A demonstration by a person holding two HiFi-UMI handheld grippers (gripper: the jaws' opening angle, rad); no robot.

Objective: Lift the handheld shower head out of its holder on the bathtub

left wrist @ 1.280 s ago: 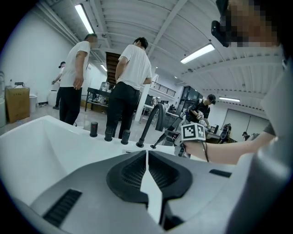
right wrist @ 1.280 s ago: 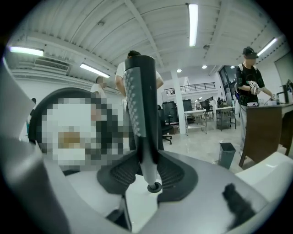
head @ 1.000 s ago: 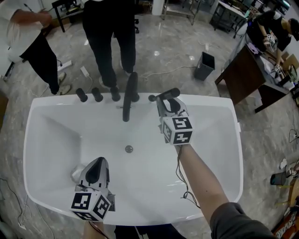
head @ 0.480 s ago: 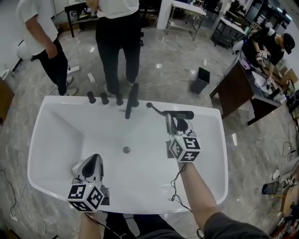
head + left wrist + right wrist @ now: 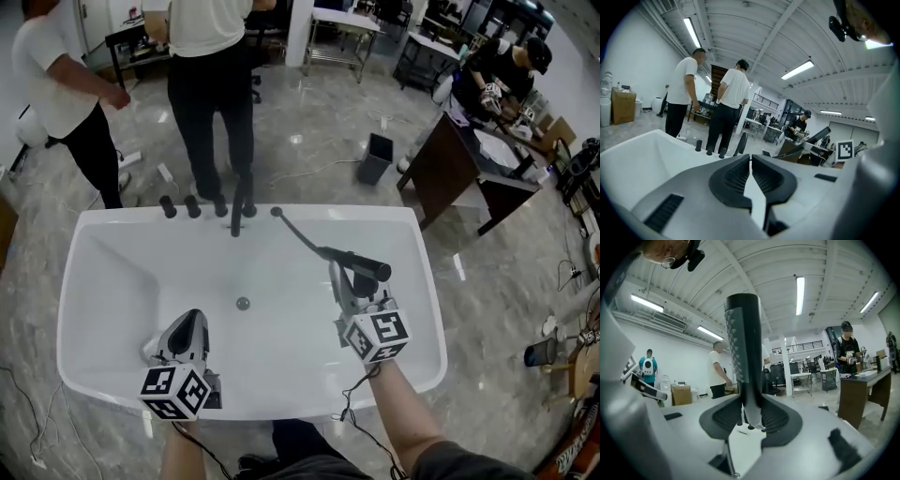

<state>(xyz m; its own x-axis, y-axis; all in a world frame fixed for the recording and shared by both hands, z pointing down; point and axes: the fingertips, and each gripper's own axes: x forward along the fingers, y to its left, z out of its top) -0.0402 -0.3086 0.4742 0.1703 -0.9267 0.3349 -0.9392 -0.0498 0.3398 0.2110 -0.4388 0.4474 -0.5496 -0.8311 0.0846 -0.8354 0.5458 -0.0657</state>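
- Shower head (image 5: 367, 267) lies left-right, clamped in my right gripper (image 5: 348, 279), over the right half of the bathtub (image 5: 112, 281), clear of the far rim.
- My left gripper (image 5: 193, 328), near left, is closed and empty.

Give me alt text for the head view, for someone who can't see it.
The right tongs grip a black shower head above a white bathtub, with the hose leading to the far rim. The left tongs hang over its near left corner. Two people stand on the floor just beyond.
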